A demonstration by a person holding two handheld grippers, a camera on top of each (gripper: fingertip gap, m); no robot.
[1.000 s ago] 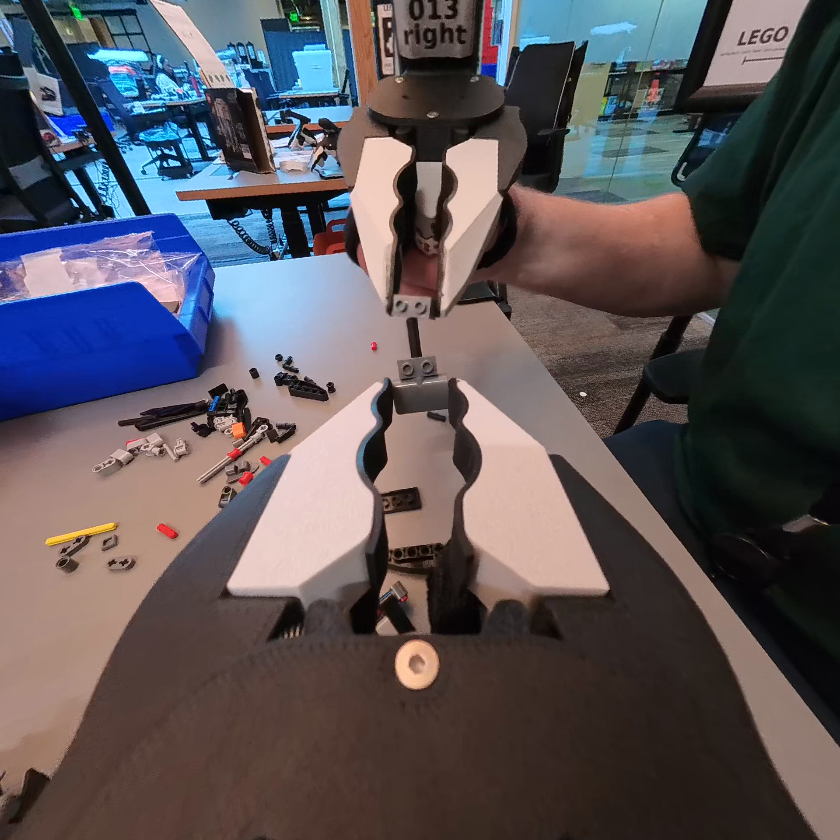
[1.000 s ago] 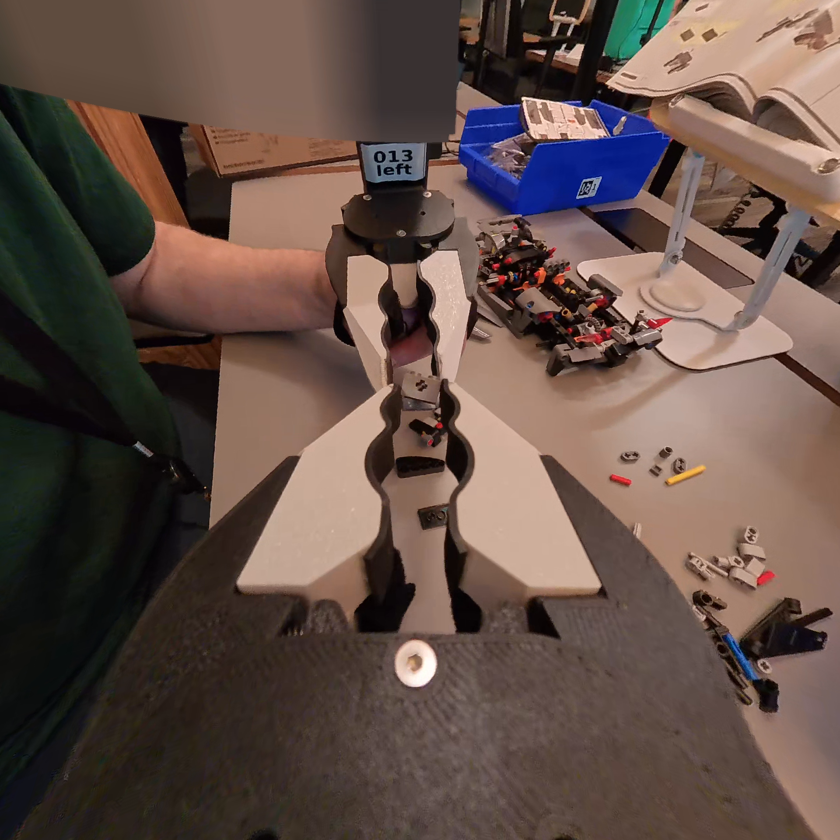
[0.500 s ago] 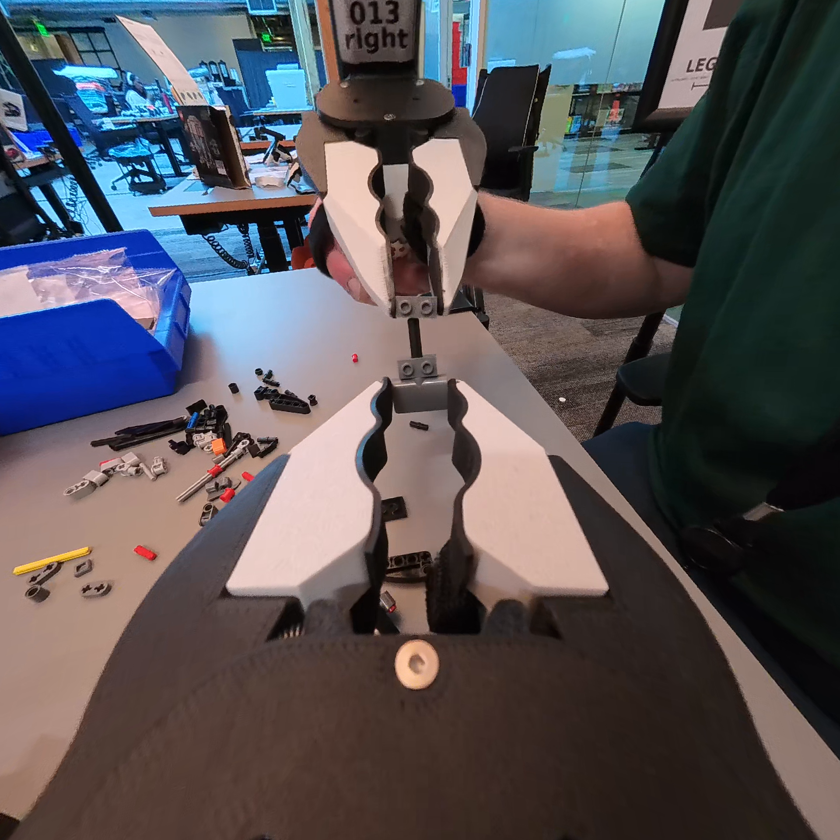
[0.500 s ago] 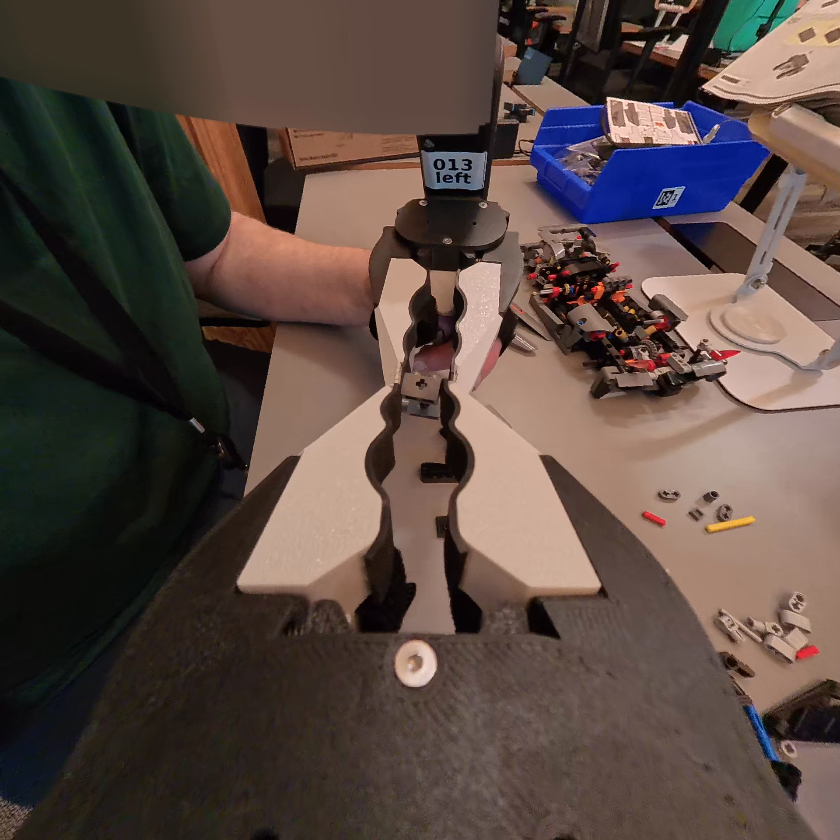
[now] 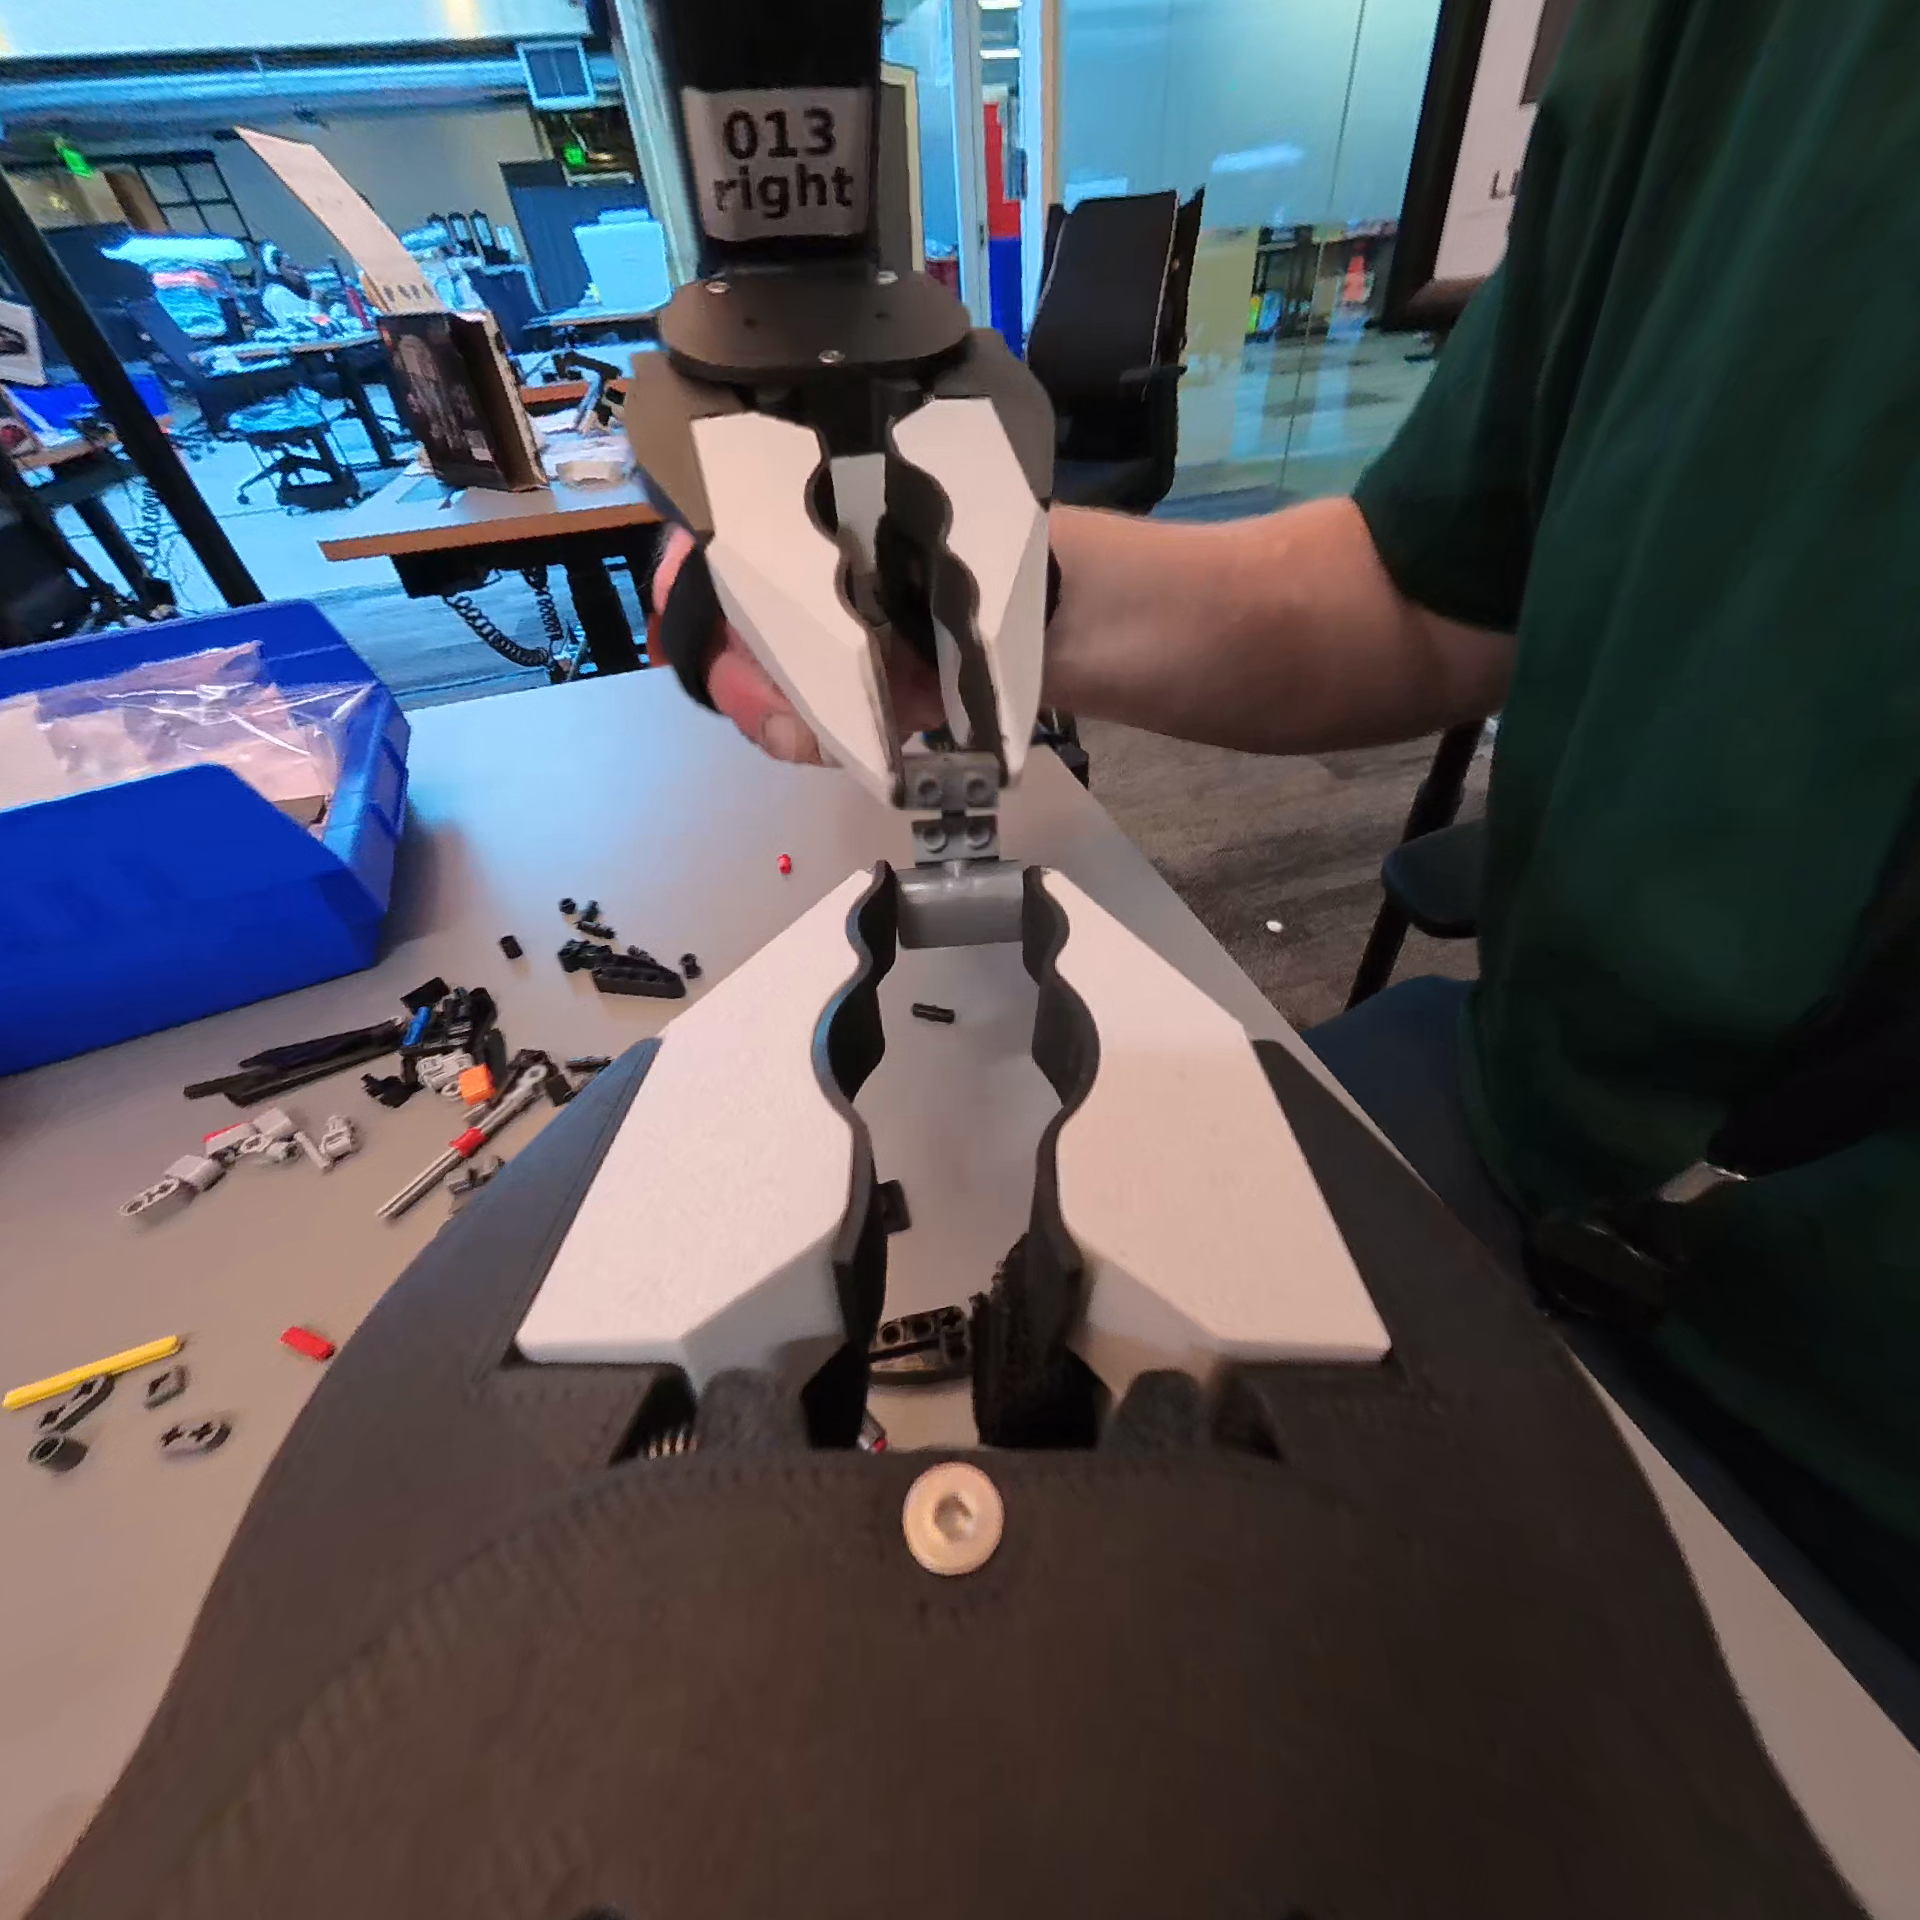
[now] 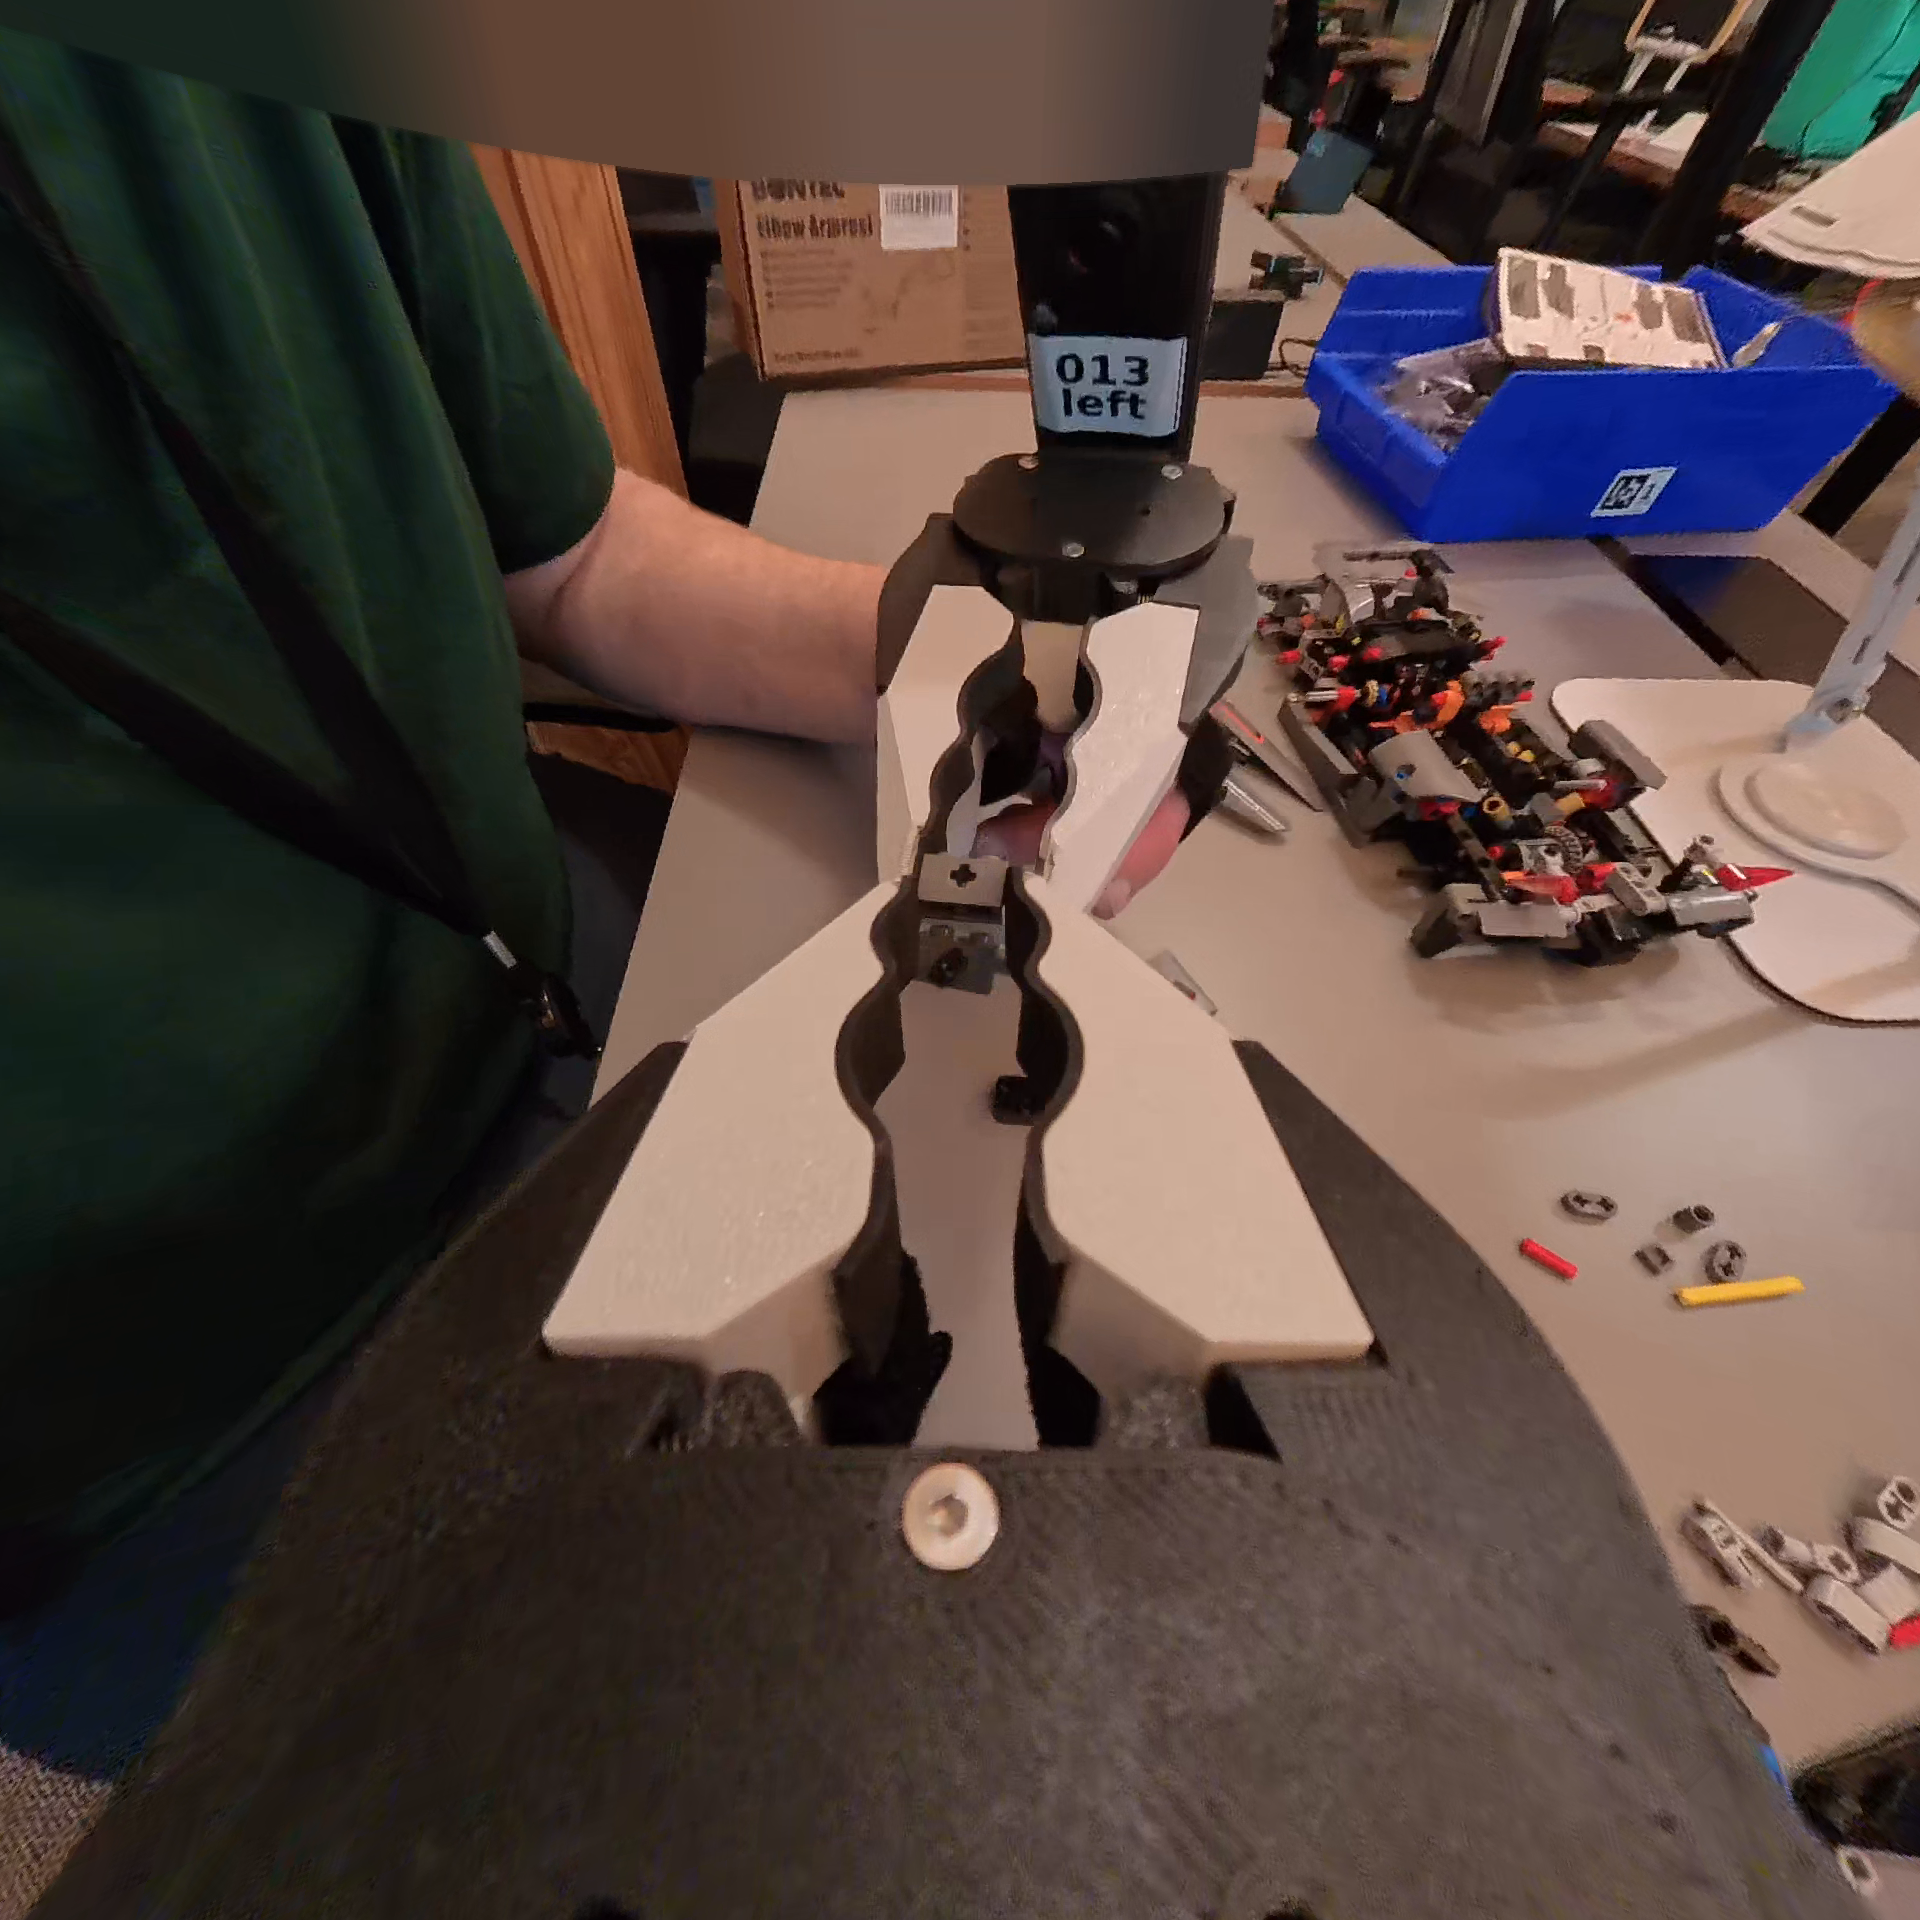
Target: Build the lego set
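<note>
Grey tabletop (image 5: 644,769) fills a workshop scene, strewn with small loose building pieces (image 5: 436,1060). Nearest in the left wrist view, the left gripper (image 5: 958,902) pinches a light grey block (image 5: 958,909) between its white fingertips, held in the air above the table. Touching the far end of that block is a second grey studded piece (image 5: 948,781), clamped by the right gripper (image 5: 951,779), which points back toward the first so the two tools meet tip to tip. A bare forearm (image 5: 1247,644) in a green sleeve reaches in behind the right gripper. Left of the grey block lies a blue bin (image 5: 187,894) of bagged parts. In the right wrist view, a partly built car model (image 6: 1475,790) sits on the table to the right of the meeting point, well apart from it, with a yellow rod (image 6: 1737,1291) nearer the camera.
</note>
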